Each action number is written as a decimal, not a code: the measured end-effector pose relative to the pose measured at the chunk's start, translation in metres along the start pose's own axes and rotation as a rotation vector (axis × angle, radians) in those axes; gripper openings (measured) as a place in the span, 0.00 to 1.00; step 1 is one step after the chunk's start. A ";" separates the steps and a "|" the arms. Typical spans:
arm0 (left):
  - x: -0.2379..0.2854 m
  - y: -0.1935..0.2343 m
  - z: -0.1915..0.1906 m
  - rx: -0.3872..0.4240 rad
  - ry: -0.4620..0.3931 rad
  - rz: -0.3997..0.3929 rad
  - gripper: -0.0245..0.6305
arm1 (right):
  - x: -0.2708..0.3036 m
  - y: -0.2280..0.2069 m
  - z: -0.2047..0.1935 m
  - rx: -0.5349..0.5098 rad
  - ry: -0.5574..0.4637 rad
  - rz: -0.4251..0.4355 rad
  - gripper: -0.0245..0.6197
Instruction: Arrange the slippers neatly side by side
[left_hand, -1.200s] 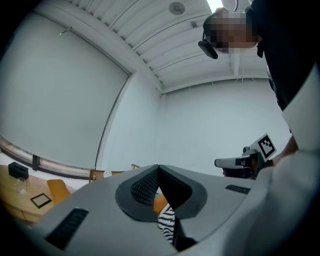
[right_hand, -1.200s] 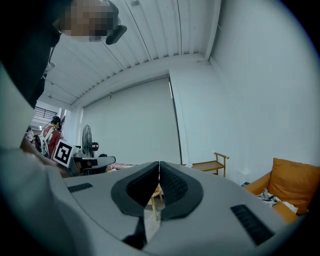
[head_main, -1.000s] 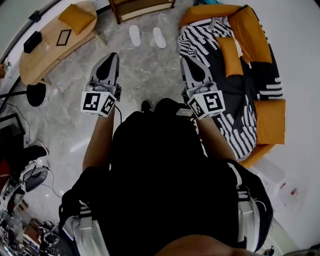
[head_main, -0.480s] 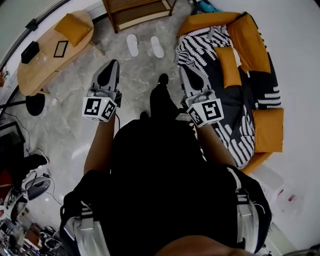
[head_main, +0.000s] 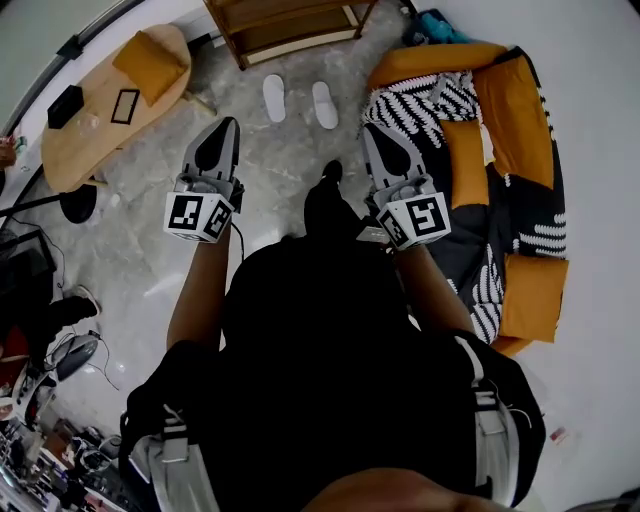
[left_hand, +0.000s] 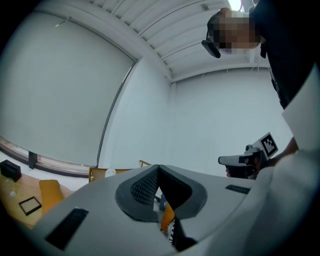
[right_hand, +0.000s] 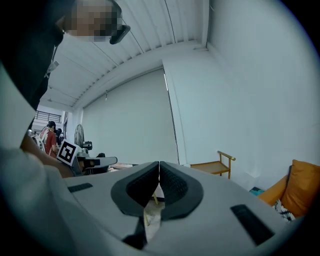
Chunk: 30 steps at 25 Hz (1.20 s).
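The two white slippers (head_main: 274, 98) sit next to each other on the grey floor (head_main: 270, 160), just in front of the wooden shelf (head_main: 290, 28). The left gripper (head_main: 228, 124) and right gripper (head_main: 371, 132) are both held out well short of them, fingers pressed together, nothing in either.

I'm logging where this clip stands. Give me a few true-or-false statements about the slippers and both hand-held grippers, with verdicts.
1. The white slippers lie on the floor near the wooden shelf. True.
2. The left hand-held gripper holds a slipper. False: its jaws are shut on nothing.
3. The right hand-held gripper has its jaws together. True.
4. The slippers lie on the sofa. False: they are on the floor, left of the orange sofa.
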<state>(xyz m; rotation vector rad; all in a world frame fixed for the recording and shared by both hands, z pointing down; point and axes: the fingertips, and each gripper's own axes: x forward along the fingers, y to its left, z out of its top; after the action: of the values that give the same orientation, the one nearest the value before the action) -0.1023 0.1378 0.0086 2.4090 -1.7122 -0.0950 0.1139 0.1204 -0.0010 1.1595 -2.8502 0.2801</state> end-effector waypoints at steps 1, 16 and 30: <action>0.012 0.001 -0.001 0.003 0.009 0.010 0.06 | 0.007 -0.012 0.001 -0.001 0.004 0.008 0.09; 0.151 0.040 -0.020 0.045 0.059 0.109 0.06 | 0.111 -0.168 -0.025 0.059 0.058 0.099 0.09; 0.204 0.126 -0.123 0.025 0.111 0.055 0.06 | 0.214 -0.186 -0.141 0.094 0.123 0.092 0.09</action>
<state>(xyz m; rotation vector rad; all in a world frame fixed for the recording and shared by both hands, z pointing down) -0.1321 -0.0808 0.1644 2.3347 -1.7382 0.0663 0.0871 -0.1309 0.1901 0.9885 -2.8136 0.4774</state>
